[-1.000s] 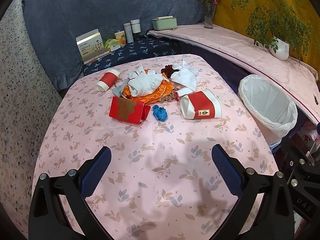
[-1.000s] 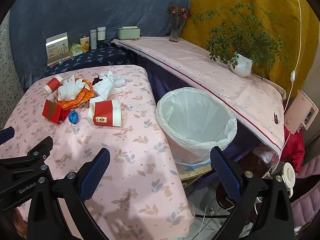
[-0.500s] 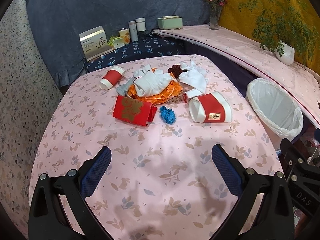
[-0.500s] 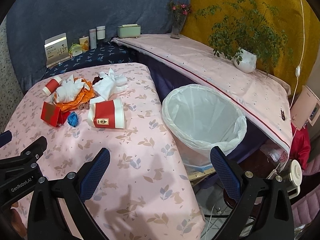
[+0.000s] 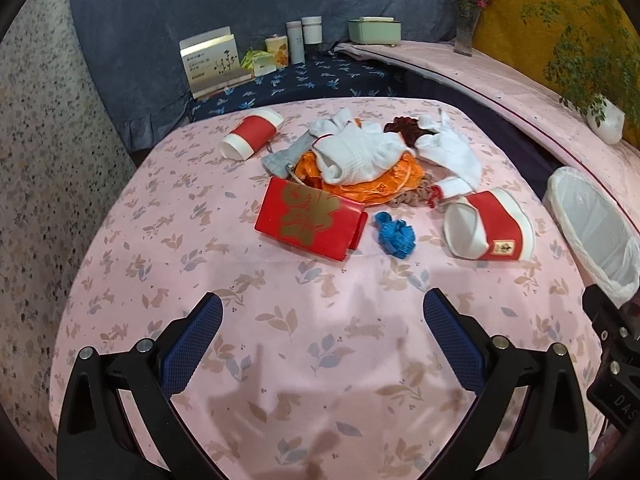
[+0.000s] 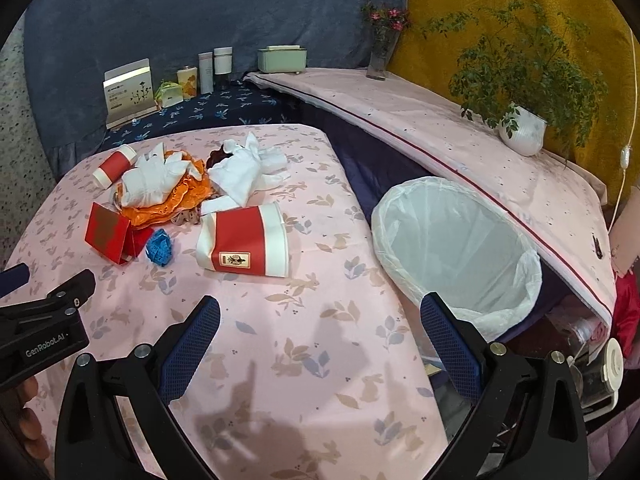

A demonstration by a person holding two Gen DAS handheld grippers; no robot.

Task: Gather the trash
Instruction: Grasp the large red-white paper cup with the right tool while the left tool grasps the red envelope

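Observation:
A heap of trash lies on the pink table point(image 5: 280, 320): a flat red box point(image 5: 310, 222), a blue crumpled wad point(image 5: 394, 234), a big red-and-white cup point(image 5: 490, 226) on its side, a small red cup point(image 5: 252, 134), white tissues point(image 5: 360, 152) on orange wrapping point(image 5: 384, 188). The same big cup point(image 6: 244, 240) and blue wad point(image 6: 160, 246) show in the right wrist view. A bin with a white liner point(image 6: 456, 248) stands right of the table. My left gripper point(image 5: 322, 330) is open over the near tabletop. My right gripper point(image 6: 320, 328) is open above the table's right edge.
Behind the table a dark blue shelf point(image 5: 320, 80) carries a card box, bottles and a green case. A long pink ledge point(image 6: 460, 140) on the right bears a potted plant point(image 6: 520, 128) and a flower vase point(image 6: 380, 56). Cables and small devices lie on the floor at far right.
Both grippers have moved forward and left: the trash heap looks closer and more centred in the left wrist view, and the bin has slid to the right in both views. Both stay open.

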